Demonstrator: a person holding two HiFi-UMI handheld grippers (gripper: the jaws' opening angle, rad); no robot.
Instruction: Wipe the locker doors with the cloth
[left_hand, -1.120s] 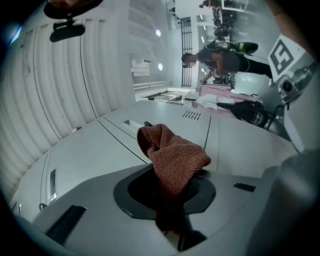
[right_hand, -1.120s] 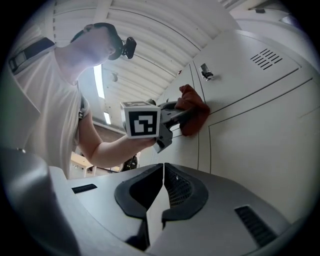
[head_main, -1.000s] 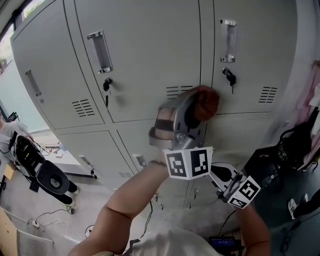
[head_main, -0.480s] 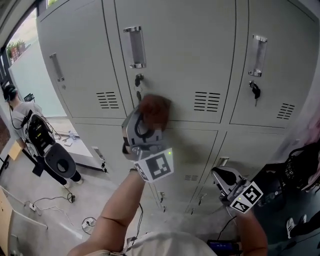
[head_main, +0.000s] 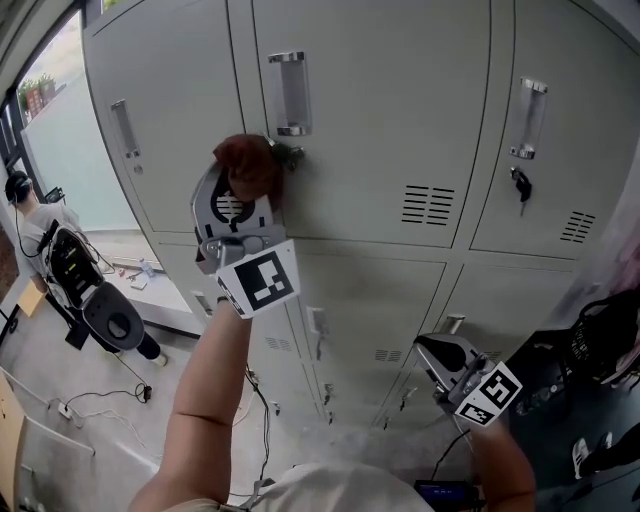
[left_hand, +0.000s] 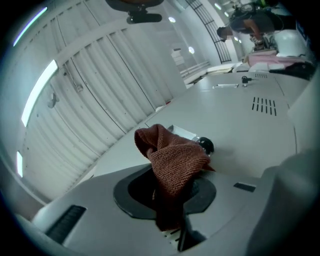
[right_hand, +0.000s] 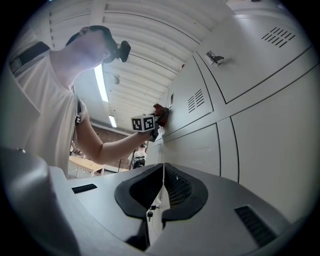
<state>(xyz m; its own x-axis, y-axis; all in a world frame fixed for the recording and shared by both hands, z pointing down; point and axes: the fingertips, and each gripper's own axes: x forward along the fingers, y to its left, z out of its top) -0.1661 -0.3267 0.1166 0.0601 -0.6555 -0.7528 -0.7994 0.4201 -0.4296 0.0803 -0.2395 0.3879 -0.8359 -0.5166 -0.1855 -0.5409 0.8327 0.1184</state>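
Observation:
A rust-red cloth (head_main: 250, 167) is pressed against the grey locker door (head_main: 380, 120) just below its handle (head_main: 289, 93), over the key lock. My left gripper (head_main: 243, 178) is shut on that cloth; in the left gripper view the cloth (left_hand: 172, 165) bunches up between the jaws beside the black key (left_hand: 206, 146). My right gripper (head_main: 440, 356) hangs low in front of the lower lockers, shut with nothing in it. In the right gripper view its jaws meet at the gripper (right_hand: 163, 172), and the left gripper with the cloth (right_hand: 160, 111) shows far off on the door.
Neighbouring doors carry handles (head_main: 528, 118) and a key lock (head_main: 517, 183). Lower locker doors (head_main: 370, 300) sit below. A person with equipment (head_main: 60, 265) stands at the far left. A dark bag (head_main: 600, 340) lies at the right.
My left gripper has swept the cloth leftward and upward across the door, from near the vent to the lock under the handle. The right gripper has stayed low.

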